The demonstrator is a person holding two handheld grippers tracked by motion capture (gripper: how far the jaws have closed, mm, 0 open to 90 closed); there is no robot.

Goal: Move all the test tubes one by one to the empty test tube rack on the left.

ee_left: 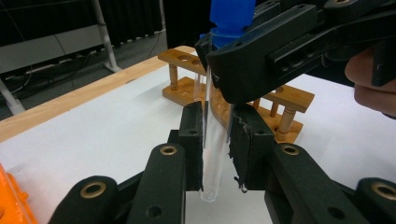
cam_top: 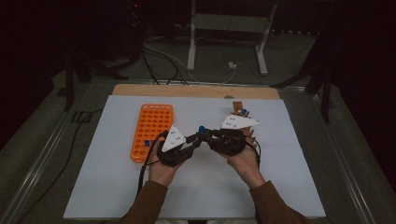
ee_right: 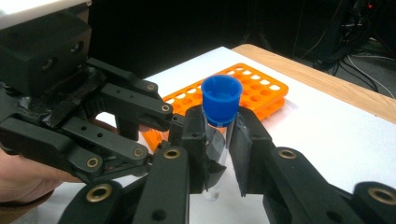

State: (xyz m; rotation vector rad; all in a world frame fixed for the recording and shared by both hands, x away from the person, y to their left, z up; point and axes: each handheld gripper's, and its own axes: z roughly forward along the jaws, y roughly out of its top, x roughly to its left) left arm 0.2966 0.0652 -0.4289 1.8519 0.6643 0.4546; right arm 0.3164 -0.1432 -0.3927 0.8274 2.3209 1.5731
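Note:
A clear test tube (ee_left: 212,154) with a blue cap (ee_right: 221,100) stands upright above the white mat, held between both grippers at the table's middle (cam_top: 201,129). My left gripper (ee_left: 216,135) is shut on the tube's lower half, its pads pressing the glass from both sides. My right gripper (ee_right: 217,140) is shut on the upper part just under the cap. In the high view the left gripper (cam_top: 200,137) and the right gripper (cam_top: 206,134) meet tip to tip, each held in one of the person's hands.
An orange tube rack (cam_top: 152,130) with several empty holes lies flat to the left of the hands. A small wooden rack (ee_left: 280,100) stands behind the grippers toward the far right. The white mat (cam_top: 116,177) covers the table, with a wooden strip (cam_top: 187,90) along its far edge.

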